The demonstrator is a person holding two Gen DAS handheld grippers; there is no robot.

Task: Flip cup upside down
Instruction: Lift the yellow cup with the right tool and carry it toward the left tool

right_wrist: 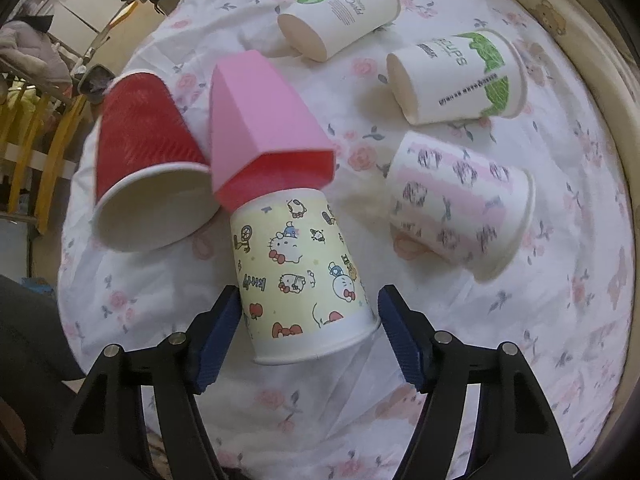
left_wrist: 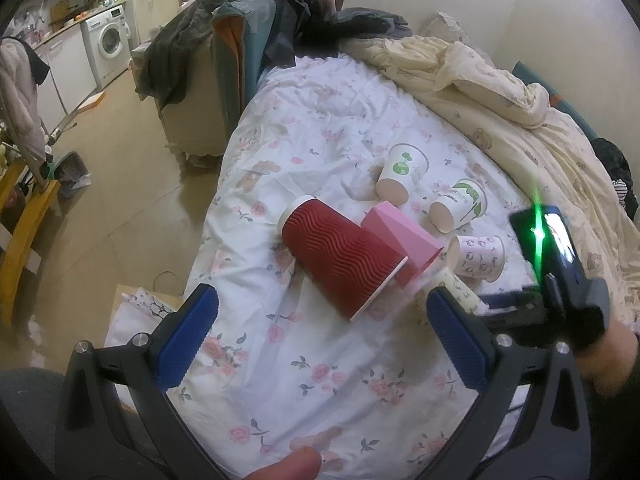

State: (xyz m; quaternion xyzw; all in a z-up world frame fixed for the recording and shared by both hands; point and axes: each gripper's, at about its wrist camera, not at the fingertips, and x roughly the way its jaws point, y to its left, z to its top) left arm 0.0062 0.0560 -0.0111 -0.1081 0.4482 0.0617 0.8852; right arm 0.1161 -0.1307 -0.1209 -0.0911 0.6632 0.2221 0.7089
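A: Cups everywhere on the bed [right_wrist: 560,320], all tipped on their sides on the flowered sheet. Where is the right claw [right_wrist: 308,334]?

B: Low in the frame of the right wrist view, its blue pads spread wide on either side of the yellow cartoon cup [right_wrist: 300,272]. The left pad sits just beside the cup wall; the right pad stands apart from it (so nothing is gripped).

A: And that cup's position?

B: Lower centre, lying with its rim toward the camera and its base tucked under the mouth of the pink cup [right_wrist: 260,120]. The red ribbed cup [right_wrist: 144,152] lies left of the pink one, touching it.

A: The others?

B: A pink-striped cup [right_wrist: 460,208] at right, and two white cups with green print [right_wrist: 344,4] [right_wrist: 460,80] in the upper part.

A: The left claw [left_wrist: 318,338]?

B: Also spread open, holding nothing, above the sheet at the bottom of its own view. The red ribbed cup [left_wrist: 340,256] lies beyond it, mid-frame.
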